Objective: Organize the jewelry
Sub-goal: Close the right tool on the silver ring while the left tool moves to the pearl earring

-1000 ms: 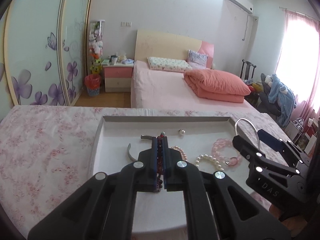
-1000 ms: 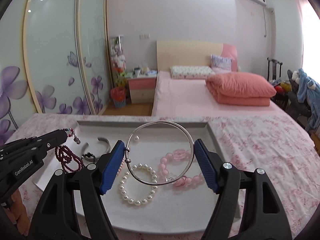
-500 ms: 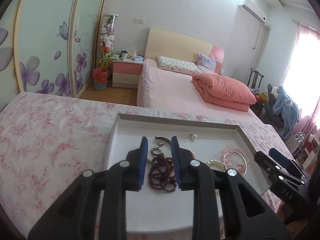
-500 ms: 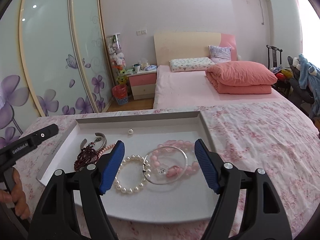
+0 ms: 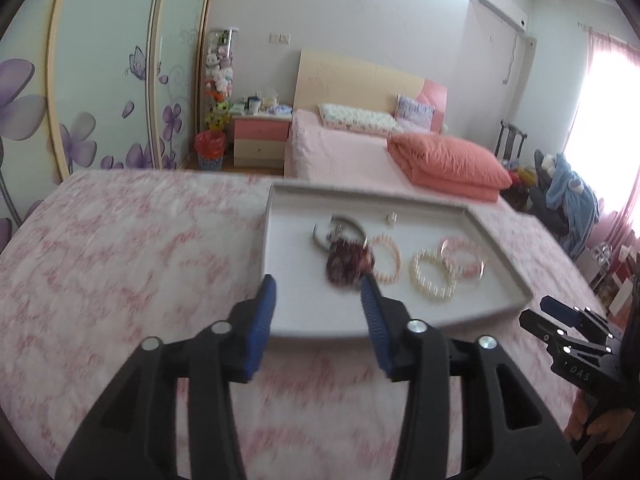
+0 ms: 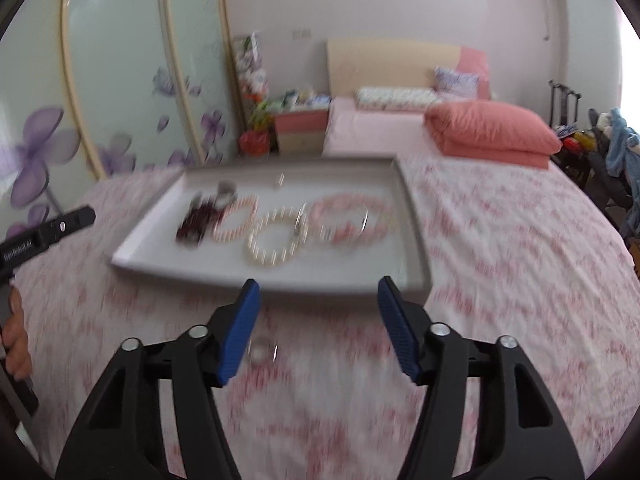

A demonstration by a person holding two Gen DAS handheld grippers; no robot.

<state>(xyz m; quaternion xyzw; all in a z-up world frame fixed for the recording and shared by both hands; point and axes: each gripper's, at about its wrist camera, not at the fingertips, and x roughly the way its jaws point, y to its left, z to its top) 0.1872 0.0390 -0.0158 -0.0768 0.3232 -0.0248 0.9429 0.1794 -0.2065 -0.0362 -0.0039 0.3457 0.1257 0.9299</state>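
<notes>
A grey tray (image 5: 280,240) lies on the floral pink cloth. In it are a dark red bead bracelet (image 5: 346,266), a pink pearl bracelet (image 5: 386,258), a white pearl bracelet (image 5: 434,276), a silver bangle on pink beads (image 5: 464,258), a silver cuff (image 5: 340,226) and a small pearl (image 5: 391,218). My left gripper (image 5: 318,300) hangs at the tray's near edge, its jaws opening with nothing between them. My right gripper (image 6: 318,308) is short of the tray (image 6: 416,240), its jaws closing on nothing. The bangle (image 6: 348,218) and red beads (image 6: 198,222) lie free.
A small pale blurred thing (image 6: 262,352) lies on the cloth under the right gripper. A bed with an orange folded quilt (image 5: 448,160) stands behind, a nightstand (image 5: 262,136) and flowered sliding doors to the left. A hand (image 6: 16,336) holds the left gripper.
The left gripper let go of the red beads into the tray and the right let go of the silver bangle onto the pink beads. Both grippers pulled back out of the tray.
</notes>
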